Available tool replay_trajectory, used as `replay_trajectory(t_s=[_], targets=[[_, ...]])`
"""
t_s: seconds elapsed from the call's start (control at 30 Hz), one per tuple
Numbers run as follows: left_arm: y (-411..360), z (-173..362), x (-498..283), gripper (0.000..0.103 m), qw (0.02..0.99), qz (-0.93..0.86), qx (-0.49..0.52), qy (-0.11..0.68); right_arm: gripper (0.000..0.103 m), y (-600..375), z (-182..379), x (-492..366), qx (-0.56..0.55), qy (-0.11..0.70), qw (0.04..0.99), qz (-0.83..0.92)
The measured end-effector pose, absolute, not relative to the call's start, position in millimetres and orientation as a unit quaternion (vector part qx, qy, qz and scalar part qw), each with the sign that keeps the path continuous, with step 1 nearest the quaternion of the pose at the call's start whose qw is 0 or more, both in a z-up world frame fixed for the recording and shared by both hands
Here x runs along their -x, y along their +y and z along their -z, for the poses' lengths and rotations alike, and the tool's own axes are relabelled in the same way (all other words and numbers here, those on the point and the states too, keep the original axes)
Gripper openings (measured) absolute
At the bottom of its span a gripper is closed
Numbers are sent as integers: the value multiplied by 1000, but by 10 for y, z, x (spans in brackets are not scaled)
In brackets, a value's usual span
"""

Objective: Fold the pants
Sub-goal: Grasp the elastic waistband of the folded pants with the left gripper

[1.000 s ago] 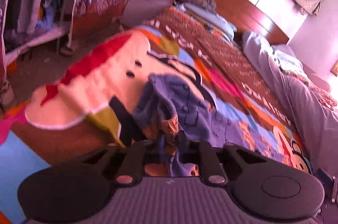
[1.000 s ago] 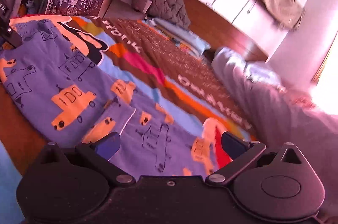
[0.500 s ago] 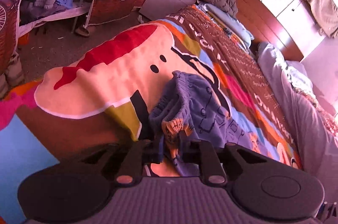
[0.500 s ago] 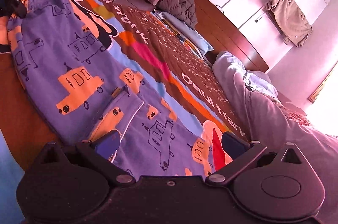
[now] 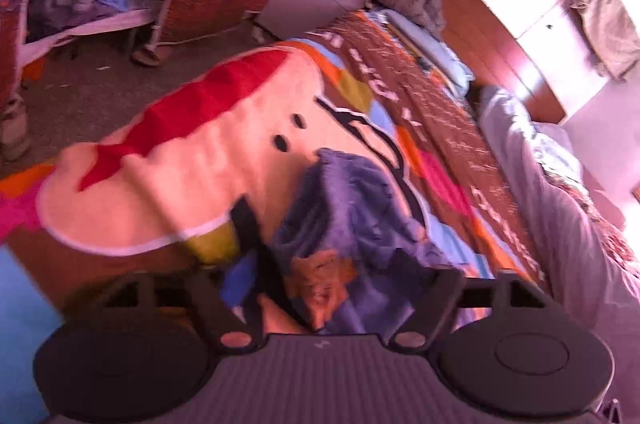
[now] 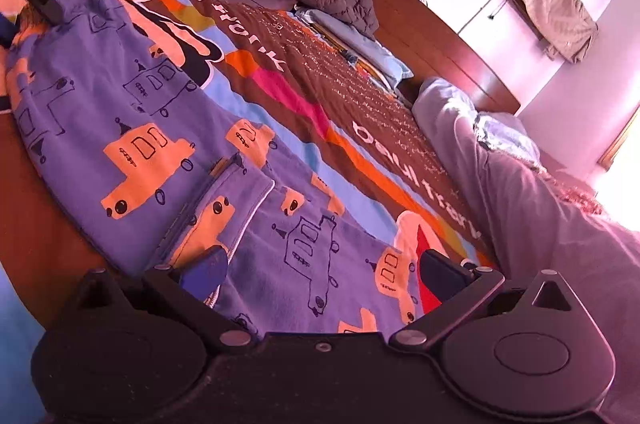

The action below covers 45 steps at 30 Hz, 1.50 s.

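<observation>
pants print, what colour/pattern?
Blue-purple pants with orange cars and outlined car drawings; clearest in the right wrist view.

Left gripper point(image 5: 320, 288) is angling downward, its jaws opening, cloth lying loose between them. Right gripper point(image 6: 320, 264) is angling downward, jaws spread wide, gripping nothing.

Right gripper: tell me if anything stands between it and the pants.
Nothing visible does. The right gripper stands open directly over the blue car-print pants, which lie spread on the bedspread; only the pants' own fabric lies between its fingers.
</observation>
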<state>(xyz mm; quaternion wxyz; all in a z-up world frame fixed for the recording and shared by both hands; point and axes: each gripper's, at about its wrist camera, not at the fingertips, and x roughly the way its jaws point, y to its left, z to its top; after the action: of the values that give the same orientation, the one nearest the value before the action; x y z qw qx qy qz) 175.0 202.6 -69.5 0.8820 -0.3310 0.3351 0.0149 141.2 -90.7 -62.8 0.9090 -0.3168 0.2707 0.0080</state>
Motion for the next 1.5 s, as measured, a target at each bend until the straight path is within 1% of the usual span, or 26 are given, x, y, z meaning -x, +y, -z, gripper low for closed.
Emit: replay_trajectory(t_s=[0.07,0.13,0.17,0.2,0.33,0.37,0.4,0.47,0.53,0.57,0.6,0.67,0.7,0.73,0.77,0.8,0.87,0.9,0.97,1.1,1.4,1.5], targets=[[1948,695,-1796,94,888,-10,312,338,102,-922,627,-1429,310,275,910,-9],[1865,686,-1811,92,894,-18,289,340,102,-925,626,-1438,307,277,910,-10],[1836,679,-1811,86,897,-28,281,341,102,-926,625,-1441,306,278,911,-10],[1824,676,-1804,77,898,-40,277,340,102,-932,624,-1444,305,278,911,-10],[1907,693,-1747,64,894,-59,303,326,102,-934,622,-1444,305,278,911,-10],[1939,702,-1735,58,892,-62,311,323,102,-935,621,-1447,305,278,911,-10],[1959,711,-1721,56,890,-64,318,320,102,-934,622,-1445,305,279,911,-10],[2001,723,-1703,55,888,-60,331,315,102,-933,629,-1451,306,280,910,-8],[2025,744,-1698,61,886,-56,341,310,102,-933,638,-1459,307,281,909,-5],[2038,760,-1693,69,885,-49,351,302,102,-935,641,-1464,307,282,909,-5],[2044,770,-1695,74,884,-42,358,297,102,-939,642,-1471,306,284,909,-4],[2018,767,-1713,75,886,-41,352,299,102,-949,642,-1481,302,286,909,-4],[2001,764,-1725,75,887,-44,346,302,102,-953,641,-1487,301,287,909,-4],[1988,761,-1727,72,889,-48,341,303,102,-954,641,-1494,301,288,909,-3],[1985,757,-1727,66,888,-52,340,304,102,-951,642,-1497,301,288,909,-3],[2001,760,-1721,57,886,-60,344,305,102,-950,643,-1500,301,288,909,-3],[2071,784,-1694,52,878,-66,368,299,102,-949,645,-1503,301,288,909,-3],[2111,801,-1679,45,873,-68,383,295,102,-950,645,-1504,300,288,909,-3],[2154,837,-1669,35,866,-75,398,294,102,-948,646,-1504,300,289,909,-3],[2124,835,-1683,22,869,-79,388,297,102,-951,644,-1499,302,288,909,-3],[1768,517,-1730,17,892,-137,307,302,102,-970,660,-1549,295,299,908,3],[1695,329,-1720,17,898,-125,312,286,102,-978,654,-1554,291,299,909,3]])
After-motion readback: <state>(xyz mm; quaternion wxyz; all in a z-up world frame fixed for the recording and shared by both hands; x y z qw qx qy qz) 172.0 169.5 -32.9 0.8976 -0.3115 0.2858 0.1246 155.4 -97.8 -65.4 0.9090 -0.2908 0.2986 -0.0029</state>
